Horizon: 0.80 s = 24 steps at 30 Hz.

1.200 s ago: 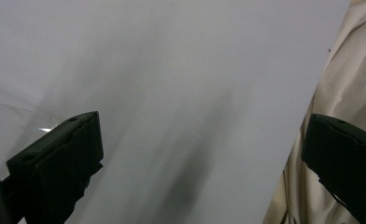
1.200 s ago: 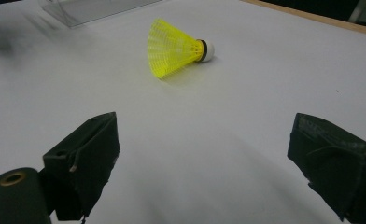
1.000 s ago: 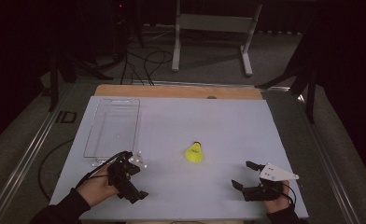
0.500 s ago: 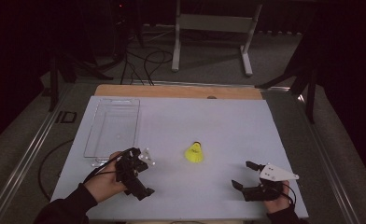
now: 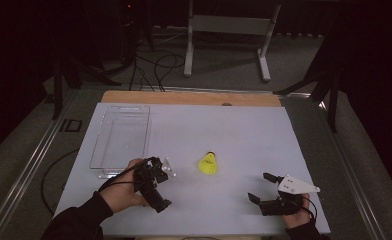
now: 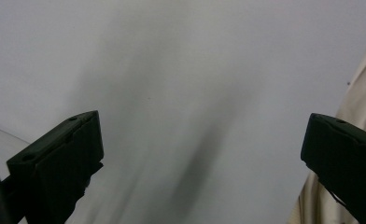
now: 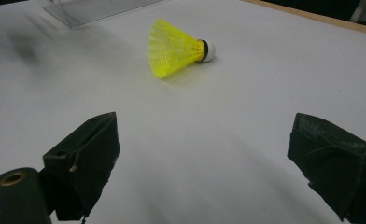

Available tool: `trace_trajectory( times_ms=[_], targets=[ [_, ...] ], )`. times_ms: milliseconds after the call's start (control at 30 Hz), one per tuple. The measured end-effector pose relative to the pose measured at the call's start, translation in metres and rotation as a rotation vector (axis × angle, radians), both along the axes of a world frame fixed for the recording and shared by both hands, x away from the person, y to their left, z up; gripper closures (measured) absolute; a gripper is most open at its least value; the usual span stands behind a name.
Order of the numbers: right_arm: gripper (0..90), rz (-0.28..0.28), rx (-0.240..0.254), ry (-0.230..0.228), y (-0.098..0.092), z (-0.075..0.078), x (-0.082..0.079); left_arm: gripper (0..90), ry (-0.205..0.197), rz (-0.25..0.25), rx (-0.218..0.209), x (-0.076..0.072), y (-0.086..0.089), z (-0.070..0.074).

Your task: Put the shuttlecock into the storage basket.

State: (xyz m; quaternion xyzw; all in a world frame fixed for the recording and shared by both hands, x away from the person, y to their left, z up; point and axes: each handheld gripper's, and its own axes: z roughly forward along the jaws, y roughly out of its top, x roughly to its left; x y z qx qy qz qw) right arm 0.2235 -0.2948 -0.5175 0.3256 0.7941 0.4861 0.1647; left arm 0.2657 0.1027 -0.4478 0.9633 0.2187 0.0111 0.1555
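Observation:
A yellow shuttlecock (image 5: 207,164) (image 7: 177,47) lies on its side on the white table (image 5: 224,130), its white cork pointing away from the person. In the high view my left gripper (image 5: 160,186) is held low over the table, left of the shuttlecock and apart from it. Its jaws stand wide open over bare tabletop in the left gripper view (image 6: 200,154). My right gripper (image 5: 260,187) (image 7: 204,154) rests near the front right edge. It is open with nothing in it and faces the shuttlecock from a short distance.
A clear plastic tray (image 5: 95,150) (image 7: 87,9) lies at the table's left, just behind my left gripper. A wooden strip (image 5: 194,97) runs along the far edge. Cables and a stand's legs are on the floor beyond.
My left gripper has moved right and slightly forward, closer to the shuttlecock. The right gripper and the shuttlecock have stayed put.

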Motion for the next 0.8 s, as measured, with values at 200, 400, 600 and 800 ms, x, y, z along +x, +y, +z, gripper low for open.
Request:
trace_trajectory(
  times_ms=[200, 400, 600, 800],
  targets=[
    [9.2, -0.002, -0.002, -0.001, 0.0, 0.0, 0.0, 0.0, 0.019, 0.029, -0.012, 0.008, -0.007, 0.0],
    [9.2, -0.007, -0.001, -0.002, -0.001, 0.0, 0.0, 0.0, 0.03, 0.052, -0.013, 0.014, -0.012, 0.002],
    [9.2, -0.01, -0.002, -0.004, -0.001, 0.0, 0.0, 0.0, 0.032, 0.085, -0.021, 0.023, -0.018, 0.007],
    [9.2, -0.008, -0.003, -0.002, 0.0, 0.0, 0.0, 0.0, 0.048, 0.096, -0.035, 0.031, -0.028, 0.009]
  ],
)
